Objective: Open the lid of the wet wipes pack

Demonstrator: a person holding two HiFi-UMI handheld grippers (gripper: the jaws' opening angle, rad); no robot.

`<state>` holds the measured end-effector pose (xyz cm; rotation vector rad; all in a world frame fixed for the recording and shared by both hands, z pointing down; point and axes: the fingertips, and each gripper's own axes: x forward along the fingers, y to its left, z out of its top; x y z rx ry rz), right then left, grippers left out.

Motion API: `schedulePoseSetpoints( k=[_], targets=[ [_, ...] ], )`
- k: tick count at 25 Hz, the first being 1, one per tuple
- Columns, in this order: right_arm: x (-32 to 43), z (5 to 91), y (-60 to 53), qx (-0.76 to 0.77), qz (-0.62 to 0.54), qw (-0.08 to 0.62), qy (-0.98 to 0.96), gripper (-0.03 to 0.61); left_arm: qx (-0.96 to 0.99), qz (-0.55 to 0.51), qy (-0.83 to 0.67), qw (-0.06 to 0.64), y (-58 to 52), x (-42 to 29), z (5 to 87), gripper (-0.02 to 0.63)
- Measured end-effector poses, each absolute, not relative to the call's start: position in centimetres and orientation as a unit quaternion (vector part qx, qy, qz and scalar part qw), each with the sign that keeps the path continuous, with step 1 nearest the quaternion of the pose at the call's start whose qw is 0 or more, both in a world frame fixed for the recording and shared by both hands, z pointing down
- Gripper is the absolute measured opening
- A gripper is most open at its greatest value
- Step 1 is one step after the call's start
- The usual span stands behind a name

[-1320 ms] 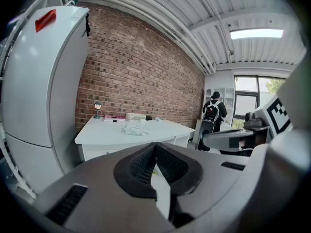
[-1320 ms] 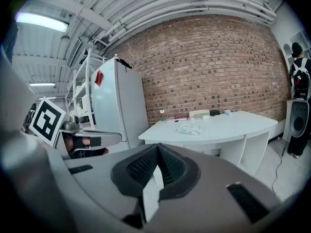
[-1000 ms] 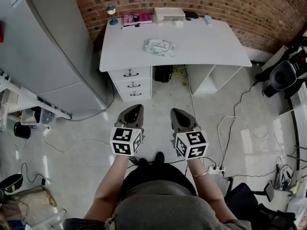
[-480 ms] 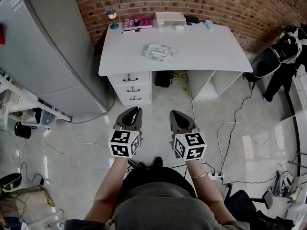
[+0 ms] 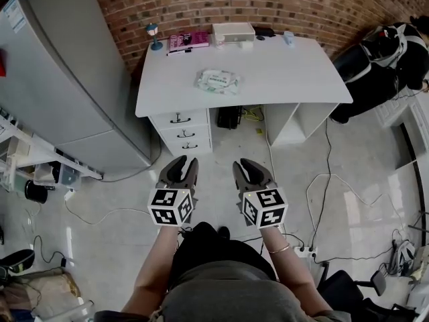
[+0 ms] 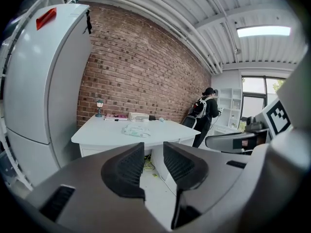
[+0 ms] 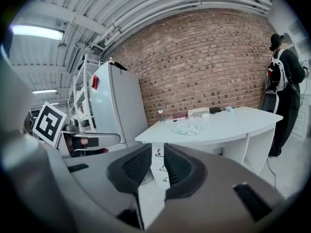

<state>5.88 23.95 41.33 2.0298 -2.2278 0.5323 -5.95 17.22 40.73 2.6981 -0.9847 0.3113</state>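
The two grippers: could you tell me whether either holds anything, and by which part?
Nothing is held. The left gripper and right gripper have just been opening, jaws empty; the wet wipes pack lies on the desk.

Bright, even light from ceiling panel (image 6: 263,31); glare on floor (image 5: 352,203); strong fisheye bending, dark corners in gripper views.

Bare floor (image 5: 221,146) lies open in front of the bench (image 5: 288,69), with loose cables (image 5: 327,139) trailing across it on the right. The bench top is mostly free around the wipes pack (image 5: 218,81), which can be reached from the front and from either side. A small lamp (image 5: 153,35), a book (image 5: 190,41) and a white box (image 5: 233,31) line the back edge against the brick wall (image 5: 301,5). A tall fridge (image 5: 67,79) blocks the left. A person (image 5: 369,72) with a backpack stands by the right end.
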Motion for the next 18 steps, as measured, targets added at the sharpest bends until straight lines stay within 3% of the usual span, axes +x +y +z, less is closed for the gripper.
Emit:
schedulePoseSetpoints(
  k=[18],
  targets=[
    [8.7,42.0,19.5,0.673,0.19,0.038,-0.714,0.114,0.925,0.127,-0.331,0.137,12.0,-4.2,42.8,0.16]
  ],
)
